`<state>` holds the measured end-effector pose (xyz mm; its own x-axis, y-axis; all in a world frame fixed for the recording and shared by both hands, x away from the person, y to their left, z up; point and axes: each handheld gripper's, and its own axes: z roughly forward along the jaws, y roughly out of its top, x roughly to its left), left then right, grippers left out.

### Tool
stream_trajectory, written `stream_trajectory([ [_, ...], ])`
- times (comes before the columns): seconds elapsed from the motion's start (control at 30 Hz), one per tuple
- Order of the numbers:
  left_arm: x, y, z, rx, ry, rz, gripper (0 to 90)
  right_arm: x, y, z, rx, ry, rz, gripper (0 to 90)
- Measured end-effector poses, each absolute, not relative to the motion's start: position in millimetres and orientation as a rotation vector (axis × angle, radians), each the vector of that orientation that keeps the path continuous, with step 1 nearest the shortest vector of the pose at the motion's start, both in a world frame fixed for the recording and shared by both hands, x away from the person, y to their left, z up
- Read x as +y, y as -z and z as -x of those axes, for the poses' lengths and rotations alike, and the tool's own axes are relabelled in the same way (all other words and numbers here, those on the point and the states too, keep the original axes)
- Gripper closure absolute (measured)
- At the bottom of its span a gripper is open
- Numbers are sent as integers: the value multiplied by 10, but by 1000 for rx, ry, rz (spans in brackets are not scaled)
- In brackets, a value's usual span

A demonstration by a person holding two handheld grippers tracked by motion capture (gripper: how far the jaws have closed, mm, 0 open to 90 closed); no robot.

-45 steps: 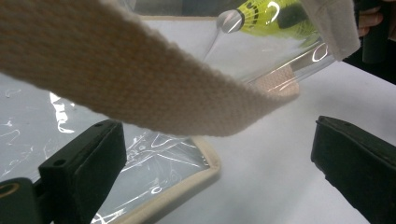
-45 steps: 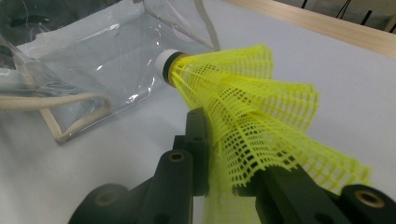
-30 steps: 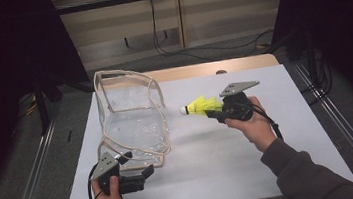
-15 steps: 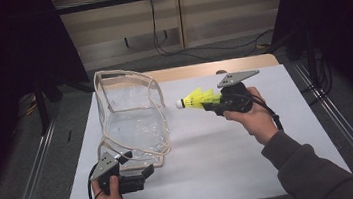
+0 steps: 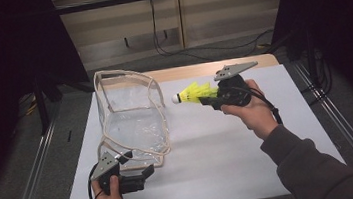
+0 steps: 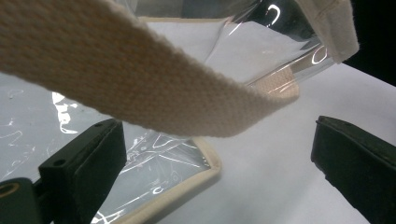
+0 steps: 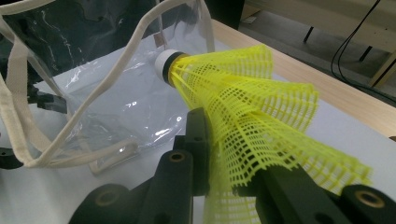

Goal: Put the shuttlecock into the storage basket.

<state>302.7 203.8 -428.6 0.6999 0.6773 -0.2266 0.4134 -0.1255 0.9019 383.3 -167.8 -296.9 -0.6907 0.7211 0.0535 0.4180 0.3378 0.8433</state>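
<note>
Yellow shuttlecock [image 7: 243, 116] in tool [image 7: 224, 172], near clear bag [image 7: 116, 107]

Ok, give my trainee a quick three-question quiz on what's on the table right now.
1. What does the right gripper hold between its jaws?
2. True or false: the shuttlecock's white tip points toward the clear bag.
3. The left gripper is: A) clamped on the bag's strap, B) open, with the strap passing above and between its jaws, C) holding the shuttlecock.

Key:
1. A yellow shuttlecock, gripped by its mesh skirt.
2. True; in the high view the tip faces the bag's open top.
3. B; the jaws stand wide apart beside the bag's lower edge on the white sheet.
</note>
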Motion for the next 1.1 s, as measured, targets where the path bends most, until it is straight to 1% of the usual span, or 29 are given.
stream_trajectory([
  [0.53, 2040, 4284, -3025, 872, -288, -1748, 34, -1596, 2824, -3863, 2289, -1279, -989, 801],
  [1.1, 2049, 4279, -3028, 873, -286, -1751, 34, -1323, 2649, -3874, 2324, -1295, -927, 801],
])
